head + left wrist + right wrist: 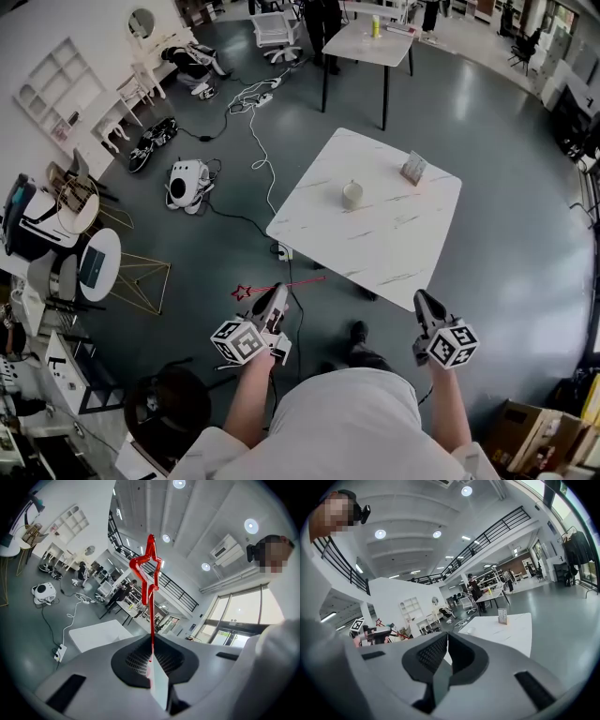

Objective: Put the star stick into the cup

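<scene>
**Left gripper view: star stick pinched, cup well off**

Red star stick (pixel 151 597) sits between the jaws of the left gripper (pixel 151 660). The jaws are almost closed and pinch its thin shaft, and the star stands clear beyond the tips. It looks light and stiff, but so thin and smooth a shaft may well swivel in the pads. A hold partway along, with the plain end left free, seems right for the drop. From the head view the stick lies crosswise, star to the left, near the person and short of the table (pixel 403 239). The cup (pixel 352 194) stands upright farther off on that table, well apart. The right gripper (pixel 424 300) has its jaws together, holding nothing.
</scene>
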Demonstrator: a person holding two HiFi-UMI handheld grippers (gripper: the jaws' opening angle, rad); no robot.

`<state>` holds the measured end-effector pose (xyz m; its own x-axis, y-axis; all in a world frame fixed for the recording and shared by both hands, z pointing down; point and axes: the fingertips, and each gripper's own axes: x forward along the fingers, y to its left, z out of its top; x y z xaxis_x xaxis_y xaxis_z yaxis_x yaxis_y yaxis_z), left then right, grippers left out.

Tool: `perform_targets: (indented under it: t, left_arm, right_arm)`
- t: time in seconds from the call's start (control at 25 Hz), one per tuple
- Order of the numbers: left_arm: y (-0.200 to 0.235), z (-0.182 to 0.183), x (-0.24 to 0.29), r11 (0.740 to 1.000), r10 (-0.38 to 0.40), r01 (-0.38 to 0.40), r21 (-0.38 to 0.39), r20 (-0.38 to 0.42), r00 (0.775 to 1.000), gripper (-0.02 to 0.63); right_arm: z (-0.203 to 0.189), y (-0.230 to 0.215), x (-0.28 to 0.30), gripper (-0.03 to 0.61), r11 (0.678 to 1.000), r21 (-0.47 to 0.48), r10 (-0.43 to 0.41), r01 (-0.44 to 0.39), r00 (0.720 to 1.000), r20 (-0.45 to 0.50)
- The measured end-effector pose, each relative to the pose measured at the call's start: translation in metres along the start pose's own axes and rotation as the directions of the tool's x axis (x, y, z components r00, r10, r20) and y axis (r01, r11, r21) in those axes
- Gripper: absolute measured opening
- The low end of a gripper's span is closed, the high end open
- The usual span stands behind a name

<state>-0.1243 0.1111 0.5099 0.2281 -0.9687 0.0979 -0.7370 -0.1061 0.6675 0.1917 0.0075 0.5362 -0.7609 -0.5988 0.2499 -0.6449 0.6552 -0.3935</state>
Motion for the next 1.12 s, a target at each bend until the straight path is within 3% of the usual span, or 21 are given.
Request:
perform_targets:
  t: [0.64, 1.12]
  left_arm:
    - [0.007, 0.019, 0.101, 0.997, 0.083, -0.083, -0.002, 0.038, 0.996, 0.025]
    - [0.015, 0.018, 0.149, 0.991, 0.134, -0.134, 0.007, 0.028, 0.991, 0.025]
  right_arm:
    - [0.06, -0.077, 0.093, 0.026, 0.995, 0.0, 0.097, -0.097, 0.995, -0.034]
    - [0.067, -0.122, 0.131, 0.026, 0.992, 0.009, 0.124, -0.124, 0.988, -0.095]
